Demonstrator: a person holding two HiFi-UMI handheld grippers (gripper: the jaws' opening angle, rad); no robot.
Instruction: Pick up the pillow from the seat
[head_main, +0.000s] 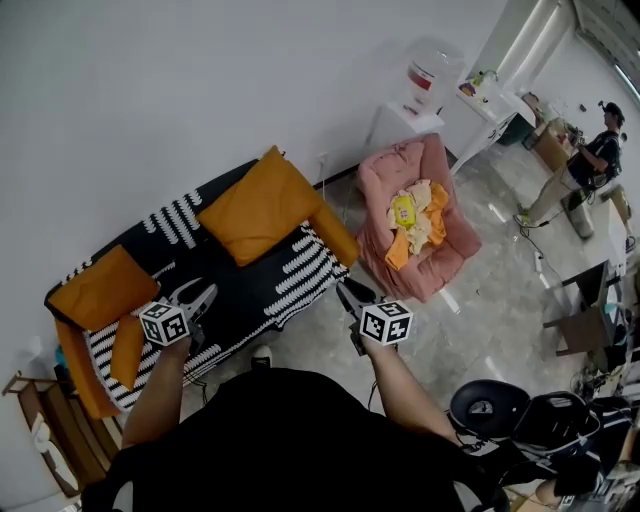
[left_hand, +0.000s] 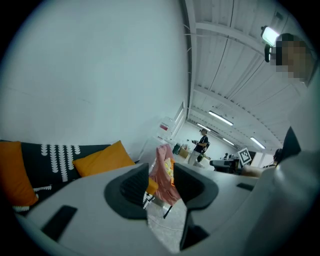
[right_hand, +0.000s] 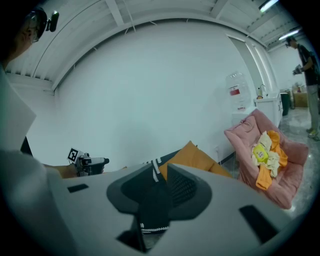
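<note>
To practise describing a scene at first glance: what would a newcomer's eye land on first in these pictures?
The big orange pillow on the black-and-white sofa, left of centre in the head view, jumps out first. To its right stands a pink armchair heaped with yellow and orange clothes. In the foreground the left tongs and right tongs point toward the sofa.

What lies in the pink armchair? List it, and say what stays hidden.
The pink armchair holds a loose heap of cloth pieces, yellow, cream and orange. The heap covers most of the seat, so anything beneath it cannot be seen.
</note>
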